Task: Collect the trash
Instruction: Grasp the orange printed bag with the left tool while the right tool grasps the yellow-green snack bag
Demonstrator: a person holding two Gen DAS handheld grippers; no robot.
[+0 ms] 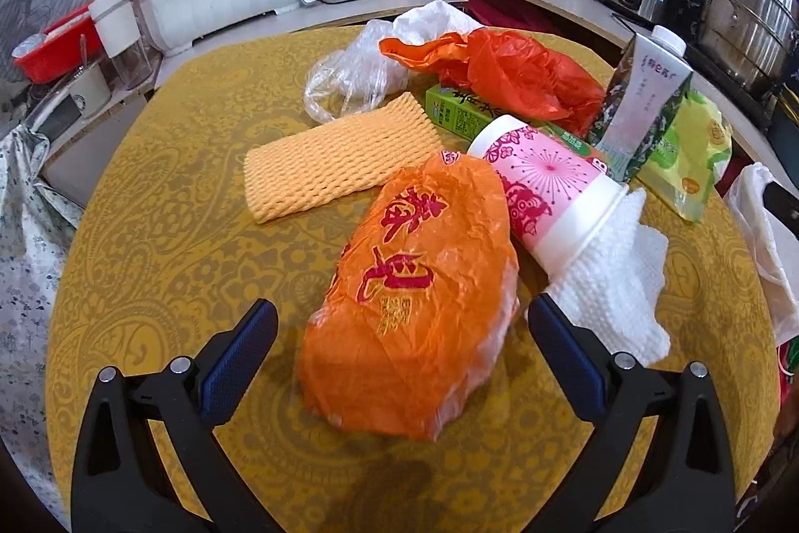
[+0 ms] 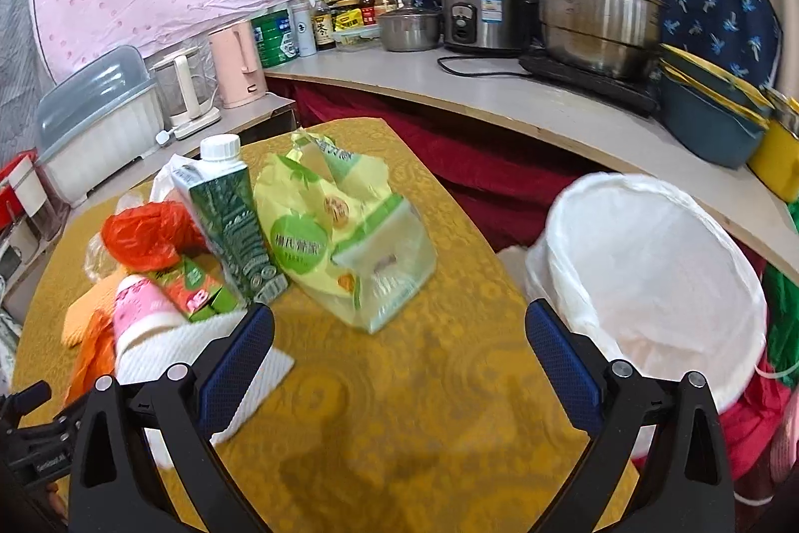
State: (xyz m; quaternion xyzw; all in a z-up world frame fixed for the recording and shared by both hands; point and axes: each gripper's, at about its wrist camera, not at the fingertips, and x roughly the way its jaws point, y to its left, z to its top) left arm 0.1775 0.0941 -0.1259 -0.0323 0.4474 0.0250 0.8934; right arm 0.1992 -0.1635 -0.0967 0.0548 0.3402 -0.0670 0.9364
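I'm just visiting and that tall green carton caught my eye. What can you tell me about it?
The carton is a tall, slim drink box, dark green with pale leafy patterning and a light panel of print on one side. It has a white screw cap, still on. It looks like coated cardboard. It stands on the yellow tablecloth, leaning slightly, amid the trash, with a yellow-green plastic bag against one side and a small green box by its base.

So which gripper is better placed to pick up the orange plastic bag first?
Left, probably. The left gripper is open with the orange plastic bag lying right between its fingers. The right gripper is also open but faces bare tablecloth, beside the bin.
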